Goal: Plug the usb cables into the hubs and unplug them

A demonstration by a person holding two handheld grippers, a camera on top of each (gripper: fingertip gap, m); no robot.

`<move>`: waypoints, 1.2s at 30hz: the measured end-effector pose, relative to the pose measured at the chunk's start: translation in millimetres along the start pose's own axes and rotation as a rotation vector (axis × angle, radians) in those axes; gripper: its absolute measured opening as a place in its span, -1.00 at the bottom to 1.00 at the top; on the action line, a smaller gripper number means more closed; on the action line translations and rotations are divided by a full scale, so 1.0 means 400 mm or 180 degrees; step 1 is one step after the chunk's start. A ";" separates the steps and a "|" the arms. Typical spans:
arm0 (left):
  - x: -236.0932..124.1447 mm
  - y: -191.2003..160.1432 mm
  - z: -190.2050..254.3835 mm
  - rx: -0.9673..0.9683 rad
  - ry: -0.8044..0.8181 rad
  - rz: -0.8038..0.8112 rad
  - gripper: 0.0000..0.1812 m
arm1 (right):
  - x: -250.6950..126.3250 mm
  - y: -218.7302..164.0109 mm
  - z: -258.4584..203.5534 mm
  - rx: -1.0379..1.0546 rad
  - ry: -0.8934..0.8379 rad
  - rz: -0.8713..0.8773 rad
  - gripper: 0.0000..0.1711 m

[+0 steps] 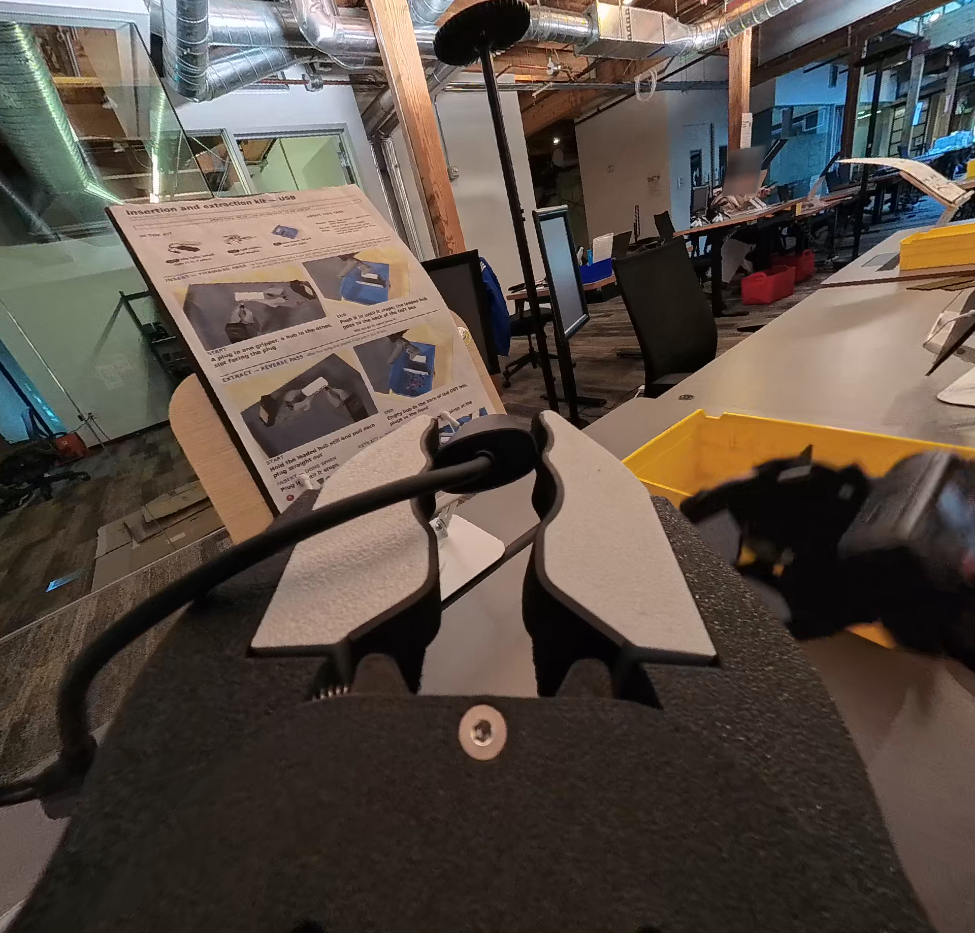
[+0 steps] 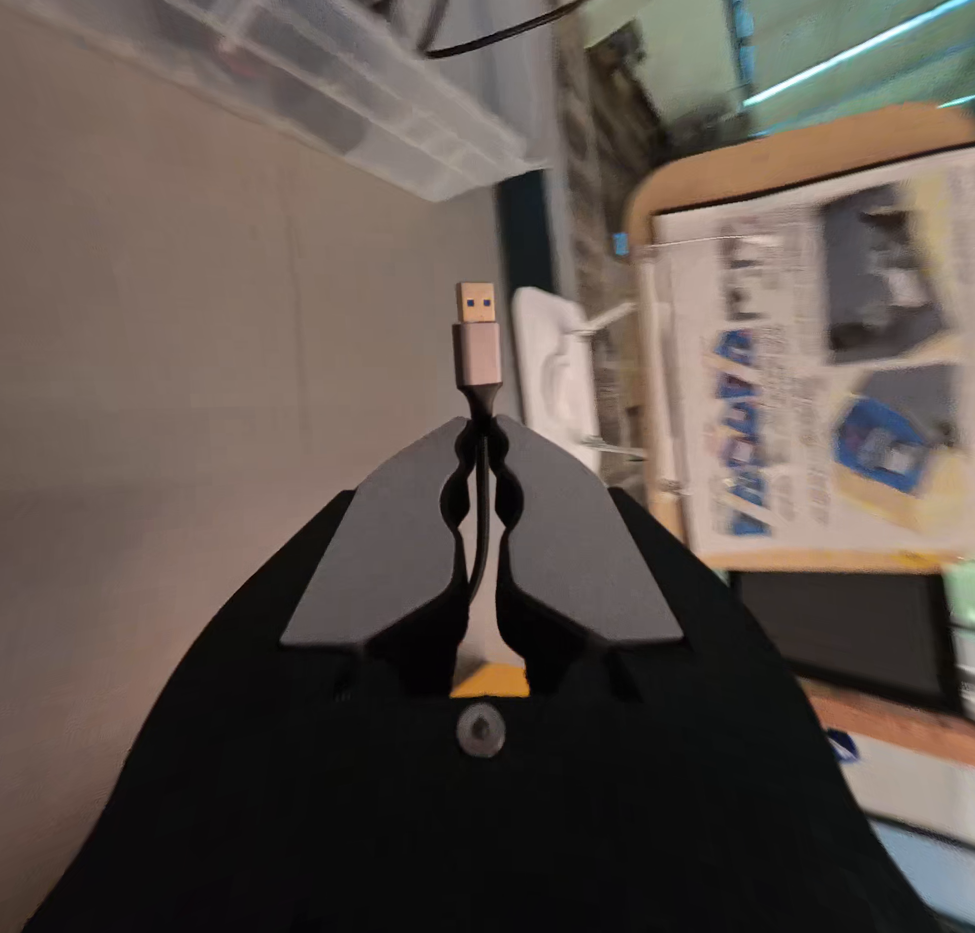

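While the left claw (image 1: 483, 459) clamped the black hub (image 1: 488, 451) steady above the surface (image 1: 791, 359), the right claw (image 2: 481, 425) pinched a cable (image 2: 479, 512), its USB plug (image 2: 476, 335) jutting forward, seemingly ready for insertion.

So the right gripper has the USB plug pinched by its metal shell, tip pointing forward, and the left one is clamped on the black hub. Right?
Not quite. The right wrist view shows the right gripper shut on the black cable just behind the USB plug; the shell stands clear ahead of the fingers. Otherwise correct: tip forward, left gripper clamped on the black hub.
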State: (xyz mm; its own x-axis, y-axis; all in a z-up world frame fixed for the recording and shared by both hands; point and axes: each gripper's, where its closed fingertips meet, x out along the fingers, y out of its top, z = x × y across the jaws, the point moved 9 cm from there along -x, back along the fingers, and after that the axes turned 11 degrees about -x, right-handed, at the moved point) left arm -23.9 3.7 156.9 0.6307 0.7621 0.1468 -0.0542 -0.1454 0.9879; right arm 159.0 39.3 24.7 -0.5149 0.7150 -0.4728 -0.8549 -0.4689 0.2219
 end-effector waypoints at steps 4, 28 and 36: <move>-0.008 0.005 -0.007 -0.0022 0.0019 0.0027 -0.64 | 0.087 0.026 -0.134 -0.0027 0.0728 -0.0021 -0.93; -0.019 0.017 -0.017 -0.0094 -0.0003 0.0096 -0.64 | 0.126 0.054 -0.259 0.1174 0.2004 0.0272 -0.88; -0.017 0.017 -0.013 -0.0086 -0.0023 0.0085 -0.64 | 0.159 0.026 -0.249 0.2094 0.2689 0.0766 -0.75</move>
State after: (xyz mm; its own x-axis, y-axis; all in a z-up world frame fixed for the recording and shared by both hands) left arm -32.4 0.8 162.7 0.6343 0.7535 0.1729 -0.0921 -0.1485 0.9846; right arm 123.8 28.4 -88.2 -0.6783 -0.0617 -0.7322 -0.7336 -0.0007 0.6796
